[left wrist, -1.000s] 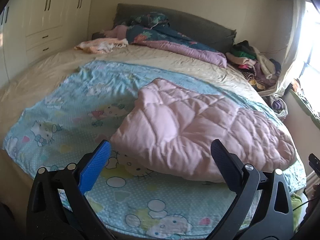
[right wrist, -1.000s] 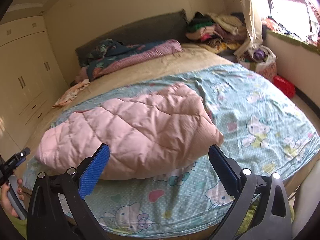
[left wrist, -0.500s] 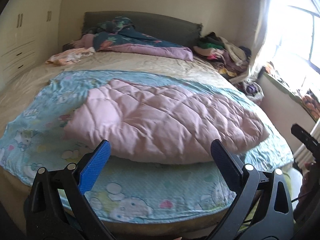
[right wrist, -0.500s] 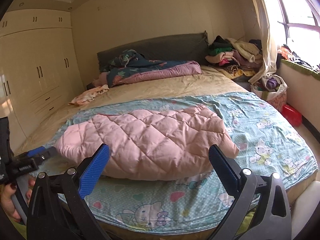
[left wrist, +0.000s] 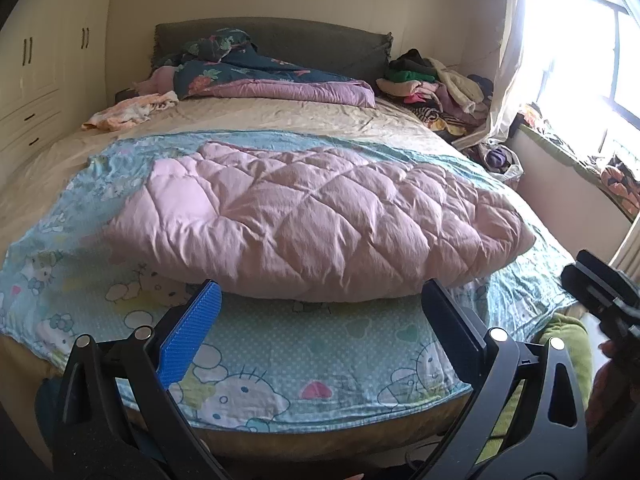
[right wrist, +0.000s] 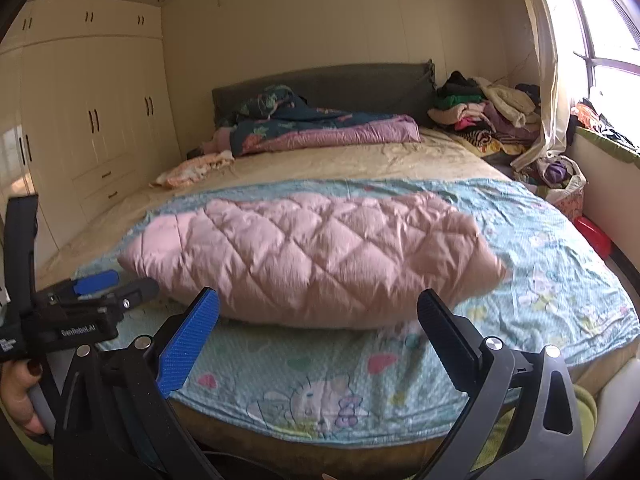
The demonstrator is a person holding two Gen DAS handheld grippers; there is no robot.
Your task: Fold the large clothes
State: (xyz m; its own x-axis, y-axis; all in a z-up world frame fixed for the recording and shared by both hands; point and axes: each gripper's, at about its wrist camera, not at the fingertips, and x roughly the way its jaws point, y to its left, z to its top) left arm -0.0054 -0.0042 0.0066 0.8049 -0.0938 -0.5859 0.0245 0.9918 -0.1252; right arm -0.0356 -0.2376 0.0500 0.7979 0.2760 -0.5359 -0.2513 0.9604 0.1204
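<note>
On the bed [left wrist: 280, 120], at twelve o'clock: folded pink quilt [left wrist: 320, 220].
I hold left gripper [left wrist: 320, 304] and right gripper [right wrist: 318, 308] spread wide, empty.

Black gripper [left wrist: 320, 316] frame, 1 blue pad, silver screws.

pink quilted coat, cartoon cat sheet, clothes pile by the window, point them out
pink quilted coat [left wrist: 320, 224], left wrist view, middle of its quilting
cartoon cat sheet [left wrist: 320, 360], left wrist view, near edge
clothes pile [right wrist: 480, 116], right wrist view, centre
</note>
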